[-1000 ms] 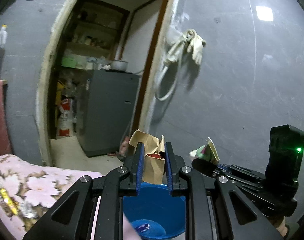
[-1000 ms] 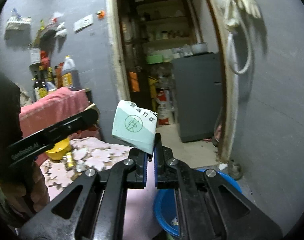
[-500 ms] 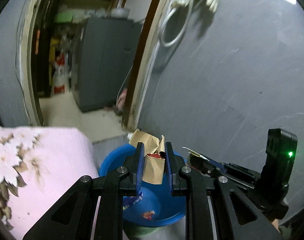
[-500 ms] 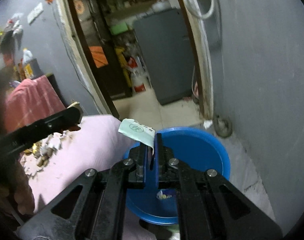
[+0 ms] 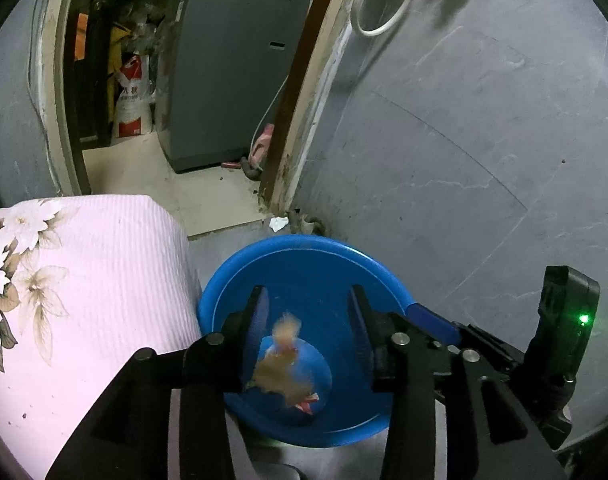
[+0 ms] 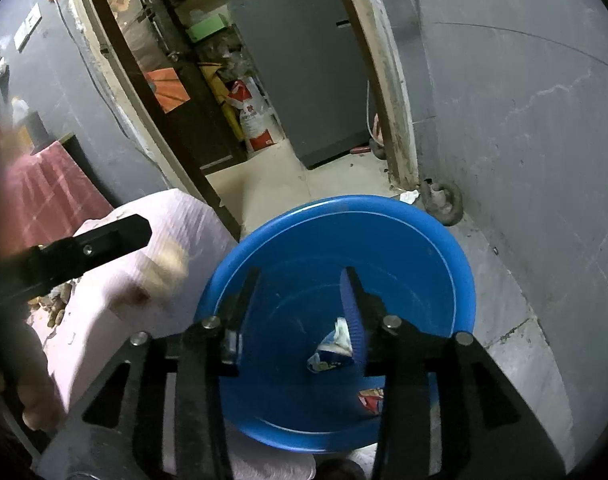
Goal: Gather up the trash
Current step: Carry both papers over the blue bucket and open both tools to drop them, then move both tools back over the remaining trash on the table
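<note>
A blue basin (image 5: 304, 252) stands on the floor beside the pink cloth, also in the right wrist view (image 6: 456, 272). My left gripper (image 5: 308, 320) is open above it; a brown paper scrap (image 5: 282, 372), blurred, is below the jaws inside the basin. My right gripper (image 6: 300, 300) is open above the basin. A white-green wrapper (image 6: 336, 340) and a red wrapper (image 6: 370, 398) lie at the basin's bottom. The other gripper shows in each view: the right one (image 5: 504, 348) and the left one (image 6: 84, 248).
A pink flowered cloth (image 5: 84, 280) covers the table edge left of the basin. A grey wall (image 5: 464, 140) is on the right. An open doorway leads to a grey cabinet (image 5: 224, 72) and a white-red sack (image 5: 130, 108). A white scrap (image 5: 279, 223) lies on the floor behind the basin.
Both grippers tilted down over the basin and opened. The brown paper left the left gripper and the white-green wrapper left the right gripper; both dropped into the basin.
</note>
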### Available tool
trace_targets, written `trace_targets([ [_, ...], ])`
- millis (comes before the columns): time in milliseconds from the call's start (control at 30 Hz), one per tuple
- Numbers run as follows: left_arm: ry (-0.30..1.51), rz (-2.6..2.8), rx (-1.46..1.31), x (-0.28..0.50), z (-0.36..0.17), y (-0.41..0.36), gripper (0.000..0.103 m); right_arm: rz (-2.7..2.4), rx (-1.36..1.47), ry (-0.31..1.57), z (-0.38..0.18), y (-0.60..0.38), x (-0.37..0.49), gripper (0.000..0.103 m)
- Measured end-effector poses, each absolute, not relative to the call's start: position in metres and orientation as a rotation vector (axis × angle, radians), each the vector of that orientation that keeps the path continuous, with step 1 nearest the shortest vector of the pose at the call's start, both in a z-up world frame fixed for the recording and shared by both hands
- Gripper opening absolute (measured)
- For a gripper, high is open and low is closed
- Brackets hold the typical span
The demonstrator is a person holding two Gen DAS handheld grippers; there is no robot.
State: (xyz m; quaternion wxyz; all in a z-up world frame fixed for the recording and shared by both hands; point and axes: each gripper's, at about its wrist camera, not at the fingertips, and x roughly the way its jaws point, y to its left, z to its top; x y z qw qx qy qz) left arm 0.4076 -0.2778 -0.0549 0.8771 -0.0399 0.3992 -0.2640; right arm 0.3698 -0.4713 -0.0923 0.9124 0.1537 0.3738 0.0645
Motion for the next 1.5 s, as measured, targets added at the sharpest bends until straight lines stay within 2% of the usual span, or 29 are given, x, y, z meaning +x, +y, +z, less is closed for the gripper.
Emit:
trace_targets([
  [300, 0.792, -0.546, -0.093, 0.400, -0.046, -0.272, 0.037, 0.102, 0.308, 0.713, -0.078, -0.471, 0.359, 0.073],
  [633, 0.689, -0.534, -0.107, 0.370, -0.002, -0.245, 0.038, 0.091, 0.277, 0.613, -0.031, -0.457, 0.334, 0.080],
  [767, 0.619, -0.518, -0.138, 0.355, 0.019, -0.223, 0.047, 0.098, 0.250, 0.557, -0.005, -0.443, 0.321, 0.083],
  [867, 0.570, -0.504, -0.157, 0.344, 0.035, -0.205, 0.052, 0.107, 0.225, 0.511, 0.015, -0.430, 0.312, 0.089],
  [933, 0.531, -0.483, -0.159, 0.334, 0.047, -0.190, 0.056, 0.112, 0.209, 0.479, 0.026, -0.421, 0.305, 0.097],
  [1000, 0.494, -0.456, -0.153, 0.324, 0.056, -0.176, 0.066, 0.121, 0.194, 0.447, 0.037, -0.410, 0.298, 0.102],
  [1067, 0.457, -0.423, -0.155, 0.314, 0.063, -0.163, 0.086, 0.131, 0.177, 0.414, 0.047, -0.396, 0.291, 0.103],
  [1133, 0.406, -0.376, -0.171, 0.301, 0.068, -0.145, 0.094, 0.140, 0.159, 0.380, 0.055, -0.383, 0.285, 0.103],
  [1500, 0.301, -0.210, -0.160, 0.249, 0.074, -0.064, 0.098, 0.208, 0.095, 0.222, 0.079, -0.311, 0.252, 0.103],
])
